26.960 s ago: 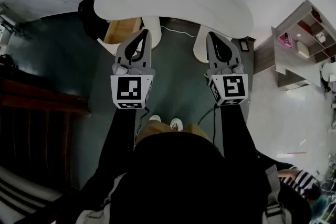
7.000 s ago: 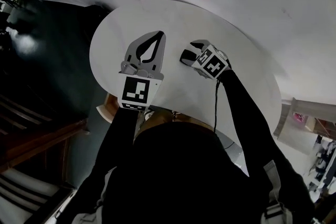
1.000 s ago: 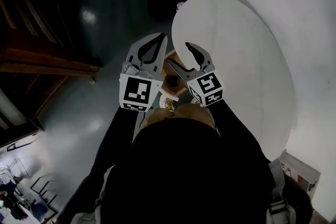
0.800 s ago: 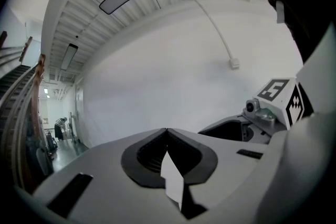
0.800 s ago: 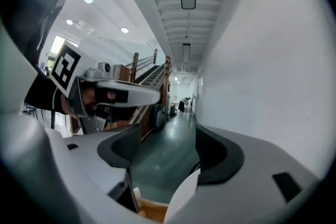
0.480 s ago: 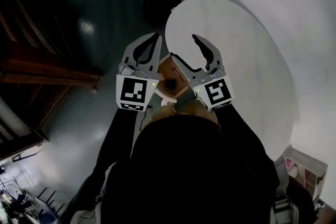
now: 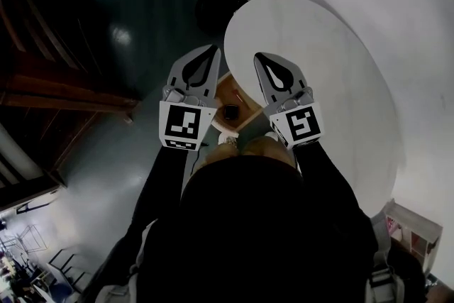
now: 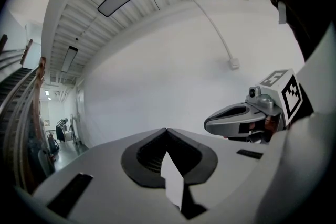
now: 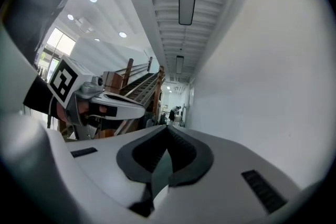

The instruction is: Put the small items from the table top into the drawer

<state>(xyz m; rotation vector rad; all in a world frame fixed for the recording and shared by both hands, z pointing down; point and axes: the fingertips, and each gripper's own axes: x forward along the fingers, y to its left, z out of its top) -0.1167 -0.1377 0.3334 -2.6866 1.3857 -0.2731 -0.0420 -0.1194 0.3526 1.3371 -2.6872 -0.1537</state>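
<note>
In the head view, the left tool (image 7: 214,47) and the right tool (image 7: 257,55) were held side by side, each with its jaws brought together at the tips and nothing between them. Between and below them an open wooden drawer (image 7: 246,115) stood out from beside the edge of the white bench (image 7: 333,81). A small black item (image 7: 231,111) lay inside the drawer, and a thin red item (image 7: 239,97) lay near it, also in the drawer. The part of the bench top in view was bare white. The person's shoes (image 7: 227,140) showed just beneath the drawer, on the dark glossy floor (image 7: 142,25).

In the left gripper view, the left tool (image 8: 167,130) had its jaws closed tip to tip, gripping nothing, with a plain white wall behind. The right tool (image 8: 244,119) showed at the right, apart from it.

In the right gripper view, the right tool (image 9: 168,127) likewise had its jaws meeting at the tips and empty. The left tool (image 9: 113,105) showed at the left, with a wooden staircase (image 9: 137,83) beyond it.
</note>
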